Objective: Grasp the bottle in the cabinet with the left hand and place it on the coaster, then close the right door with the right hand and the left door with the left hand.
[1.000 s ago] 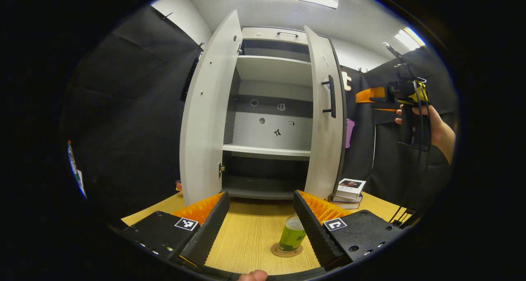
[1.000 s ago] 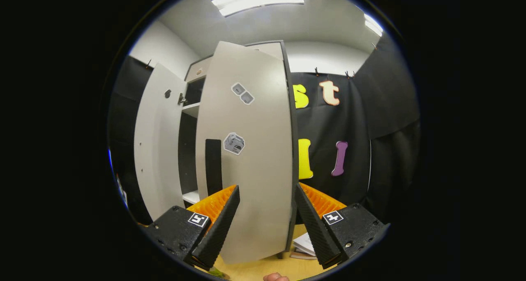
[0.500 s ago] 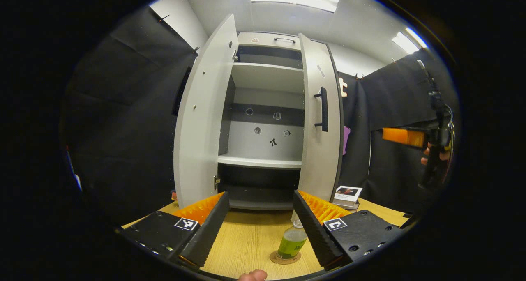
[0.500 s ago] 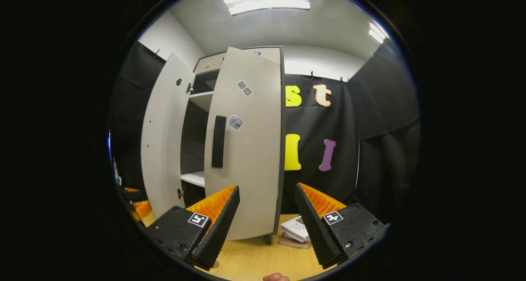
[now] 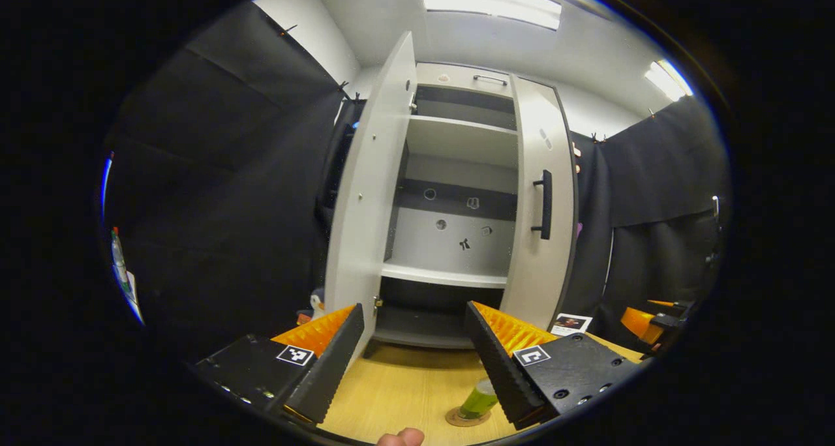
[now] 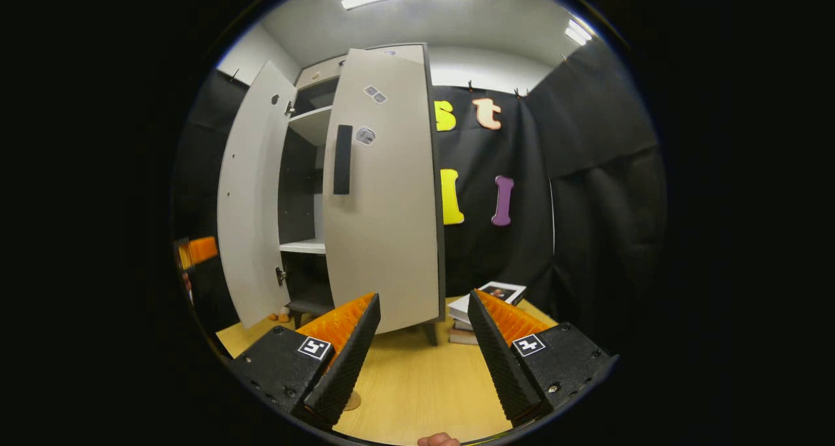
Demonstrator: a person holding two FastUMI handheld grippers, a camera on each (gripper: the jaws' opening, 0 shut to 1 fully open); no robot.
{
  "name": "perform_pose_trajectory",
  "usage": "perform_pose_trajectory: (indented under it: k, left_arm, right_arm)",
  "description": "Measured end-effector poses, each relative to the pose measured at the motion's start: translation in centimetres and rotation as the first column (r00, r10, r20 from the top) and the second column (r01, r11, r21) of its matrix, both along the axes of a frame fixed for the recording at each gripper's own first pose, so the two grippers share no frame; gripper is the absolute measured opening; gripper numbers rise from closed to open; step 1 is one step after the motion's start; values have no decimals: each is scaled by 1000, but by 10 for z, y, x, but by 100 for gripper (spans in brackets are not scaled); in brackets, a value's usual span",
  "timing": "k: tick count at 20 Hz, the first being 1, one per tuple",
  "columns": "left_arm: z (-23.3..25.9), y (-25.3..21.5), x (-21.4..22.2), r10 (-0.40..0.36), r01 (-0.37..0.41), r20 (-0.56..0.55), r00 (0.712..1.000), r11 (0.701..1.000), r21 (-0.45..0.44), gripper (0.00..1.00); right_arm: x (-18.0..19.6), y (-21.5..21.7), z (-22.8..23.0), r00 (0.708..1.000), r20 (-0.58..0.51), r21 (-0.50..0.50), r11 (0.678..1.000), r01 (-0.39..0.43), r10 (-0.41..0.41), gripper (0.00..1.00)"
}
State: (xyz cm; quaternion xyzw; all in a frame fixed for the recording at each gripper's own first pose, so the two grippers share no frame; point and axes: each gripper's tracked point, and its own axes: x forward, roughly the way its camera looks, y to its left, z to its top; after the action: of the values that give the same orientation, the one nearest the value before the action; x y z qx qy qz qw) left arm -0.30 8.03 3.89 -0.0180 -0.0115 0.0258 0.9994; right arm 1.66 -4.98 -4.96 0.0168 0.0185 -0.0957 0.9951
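Left gripper (image 5: 412, 361): jaws spread wide, nothing between them, touching nothing; held above the wooden table (image 5: 404, 387).
Right gripper (image 6: 421, 355): jaws spread wide, empty, above the same table, facing the cabinet's right door (image 6: 385, 198); it also appears low at the right edge of the left gripper view (image 5: 652, 321).
Bottle (image 5: 479, 399): green, upright on the round coaster (image 5: 467, 418), just beside the left gripper's right finger (image 5: 499, 368), which covers part of it.
Cabinet (image 5: 456, 192): pale grey, stands on the table; shelves bare, small stickers on the back panel.
Right door: nearly shut, dark vertical handle (image 6: 342, 159) facing outward, stickers near its top.
Left door (image 5: 365, 198): swung wide open, edge toward the left gripper.
Books (image 6: 483, 299): a stack on the table, just right of the cabinet.
Coaster in right gripper view: only a sliver (image 6: 352, 401), beside the left finger.
Thumb tip (image 5: 401, 438): at the bottom edge, a person's.
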Motion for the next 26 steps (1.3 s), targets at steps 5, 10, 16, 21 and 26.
perform_pose_trajectory:
  k: [5, 10, 16, 21, 26]
  left_arm:
    - [71, 113, 27, 210, -210, 65, 976, 978, 1, 95]
    - [103, 183, 92, 293, -291, 102, 951, 956, -35, 95]
    - [91, 193, 133, 342, -339, 80, 936, 940, -49, 99]
    - [98, 186, 135, 377, -380, 109, 920, 925, 7, 99]
    - [90, 133, 135, 257, -257, 73, 964, 966, -9, 93]
  right_arm:
    - [-4, -26, 4, 999, -12, 18, 998, 53, -53, 83]
    - [-4, -29, 32, 999, 22, 10, 1000, 29, -30, 83]
    - [-18, -49, 45, 997, 45, -14, 998, 68, -67, 83]
    - [-25, -60, 39, 996, 44, 0, 997, 82, -82, 83]
    - [-22, -50, 34, 997, 46, 39, 998, 56, -58, 83]
